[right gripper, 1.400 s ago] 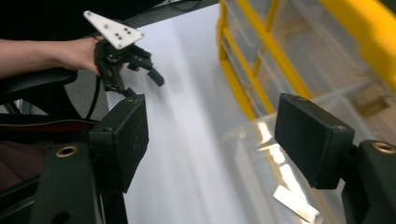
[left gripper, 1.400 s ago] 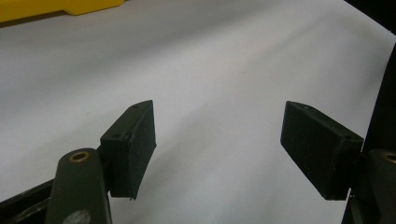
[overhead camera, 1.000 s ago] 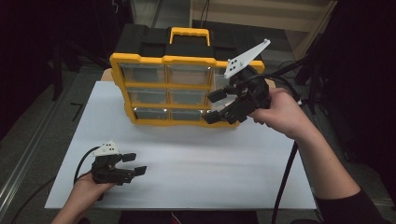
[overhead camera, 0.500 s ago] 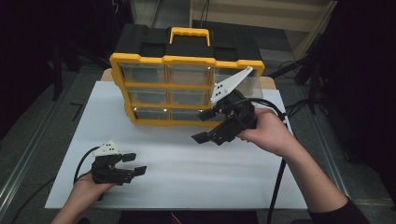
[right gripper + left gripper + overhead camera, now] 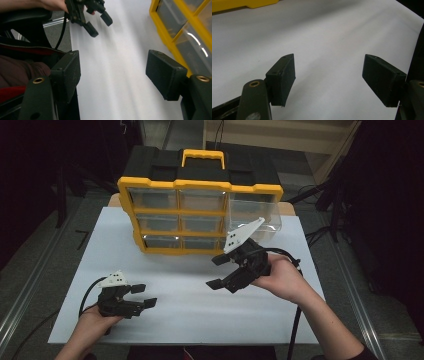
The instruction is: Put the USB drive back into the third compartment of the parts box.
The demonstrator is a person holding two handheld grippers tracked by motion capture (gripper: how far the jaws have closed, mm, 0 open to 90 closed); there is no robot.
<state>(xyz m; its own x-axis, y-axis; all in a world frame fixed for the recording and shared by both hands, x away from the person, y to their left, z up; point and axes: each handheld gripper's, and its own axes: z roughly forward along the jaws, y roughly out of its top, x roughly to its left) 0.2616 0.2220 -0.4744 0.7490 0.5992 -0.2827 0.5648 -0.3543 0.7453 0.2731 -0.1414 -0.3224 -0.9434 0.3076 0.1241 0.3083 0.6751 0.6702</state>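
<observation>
Jaws of the right gripper (image 5: pixel 221 272) and left gripper (image 5: pixel 144 295) gape empty near the yellow-framed drawer organiser (image 5: pixel 200 215) with one clear plastic drawer (image 5: pixel 256 216) pulled out.

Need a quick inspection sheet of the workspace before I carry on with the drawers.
Surface: white table top, bare around the grippers.
Job's things: yellow and black organizer upright at the far edge; its top right clear drawer is pulled out, the others sit in.
Clutter: nothing seen.
Grippers: left gripper open, low near the front left corner; right gripper open, empty, in front of the organizer, apart from it.
Cables: a black cable loops from the left gripper; another trails from the right one off the front edge.
Surroundings: dark floor, metal rails at the sides.
</observation>
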